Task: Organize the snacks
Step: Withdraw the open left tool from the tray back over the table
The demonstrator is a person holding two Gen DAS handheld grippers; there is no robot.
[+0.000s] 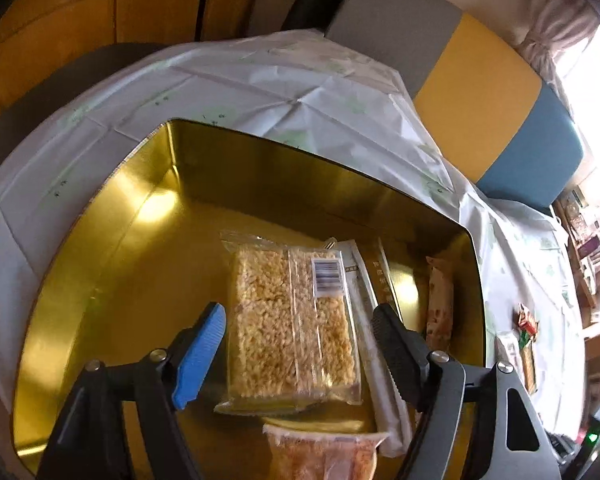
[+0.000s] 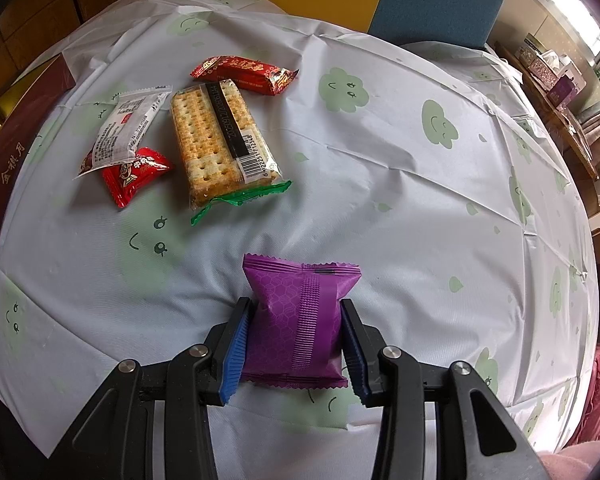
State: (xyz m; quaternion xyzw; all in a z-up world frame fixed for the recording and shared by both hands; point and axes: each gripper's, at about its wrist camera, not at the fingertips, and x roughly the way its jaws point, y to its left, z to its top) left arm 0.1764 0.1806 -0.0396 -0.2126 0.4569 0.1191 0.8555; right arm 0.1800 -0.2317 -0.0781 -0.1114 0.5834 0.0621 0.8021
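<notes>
**Right wrist view: purple pack held, more snacks wait**

Right wrist view shows the right hand-held gripper (image 2: 296, 344) clamped on a purple snack pack (image 2: 300, 320), one pad on each side, near the front edge of the bench (image 2: 420, 208). The pack looks light, puffy and slippery, so a soft squeeze across its middle seems best. Farther back, toward the left edge, lie a cracker pack (image 2: 216, 140), a white pack (image 2: 128, 128) and two red candies (image 2: 136, 176) (image 2: 244, 72). The crackers could break, so hold them by the long sides.

Left wrist view shows the left hand-held gripper (image 1: 300, 352) with its jaws apart, holding nothing. A rice cake pack (image 1: 292, 320) lies between the pads, lower down, on the floor of a gold tin (image 1: 120, 240). It looks crumbly.
</notes>
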